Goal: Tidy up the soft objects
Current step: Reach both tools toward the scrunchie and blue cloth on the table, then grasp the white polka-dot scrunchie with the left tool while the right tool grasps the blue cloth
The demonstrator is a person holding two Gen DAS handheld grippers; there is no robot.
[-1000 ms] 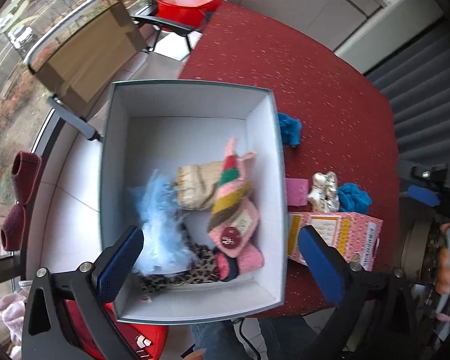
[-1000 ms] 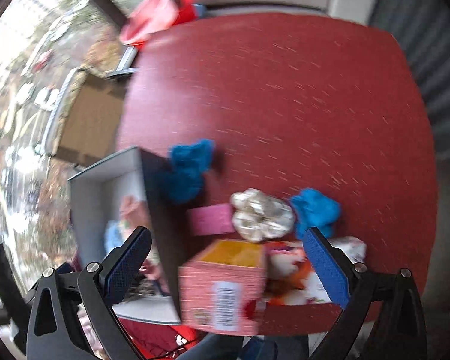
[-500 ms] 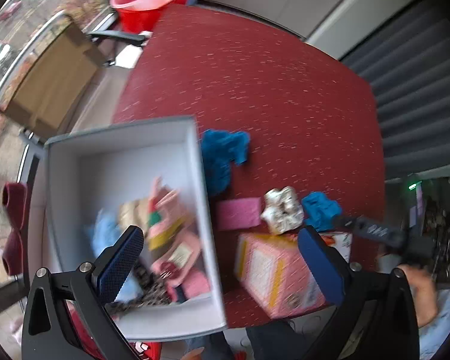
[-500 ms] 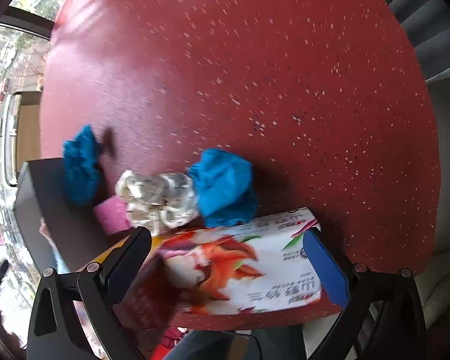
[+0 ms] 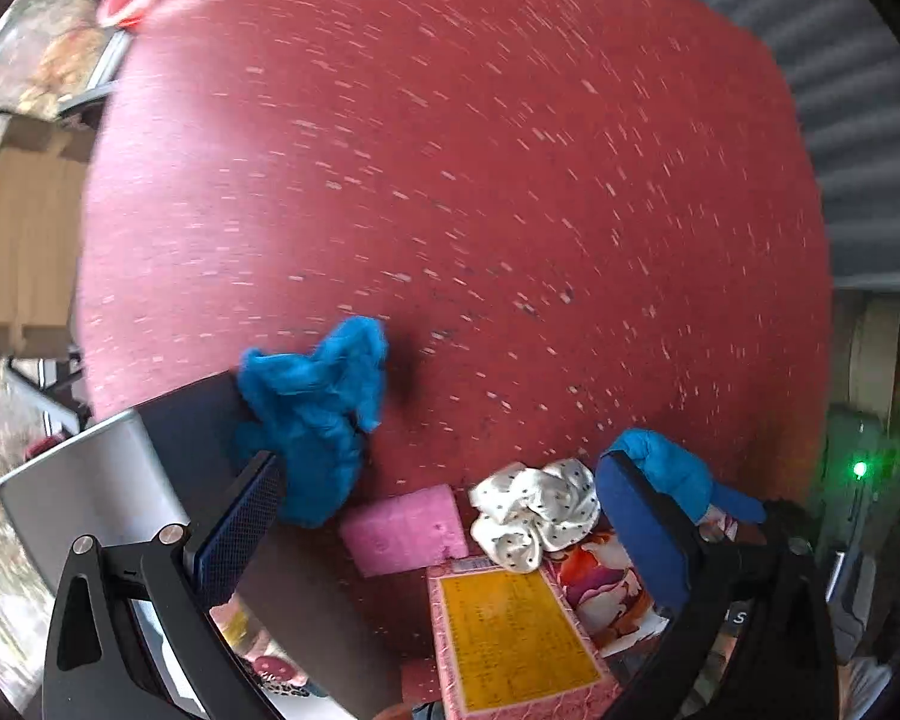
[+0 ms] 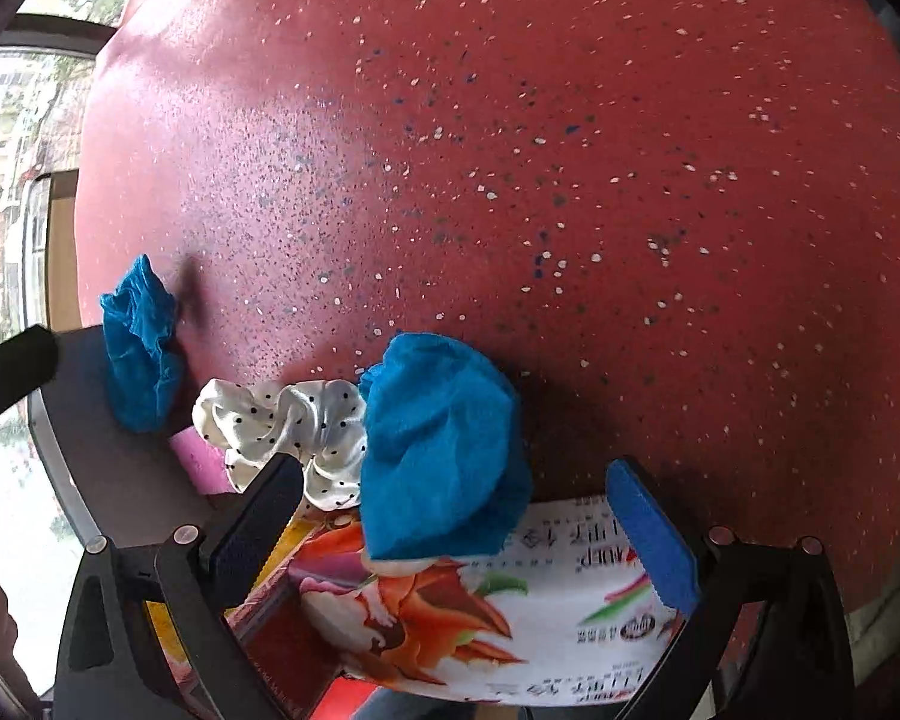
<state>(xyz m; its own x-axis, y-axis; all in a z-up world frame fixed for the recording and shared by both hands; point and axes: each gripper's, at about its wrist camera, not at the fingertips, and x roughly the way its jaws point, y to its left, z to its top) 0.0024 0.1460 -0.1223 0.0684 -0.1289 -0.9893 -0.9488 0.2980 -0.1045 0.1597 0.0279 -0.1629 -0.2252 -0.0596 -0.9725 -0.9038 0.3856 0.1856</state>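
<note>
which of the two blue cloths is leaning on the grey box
The blue cloth on the left, bunched up against the grey box's outer wall. The other blue cloth sits apart from it, beside the dotted white scrunchie and partly on the printed packet.

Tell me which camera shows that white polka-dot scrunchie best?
The right wrist view: the scrunchie lies sharp and well lit, black dots clear, beside the blue cloth, though a claw finger covers its lower edge. The left wrist view shows the scrunchie smaller and motion-blurred.
</note>
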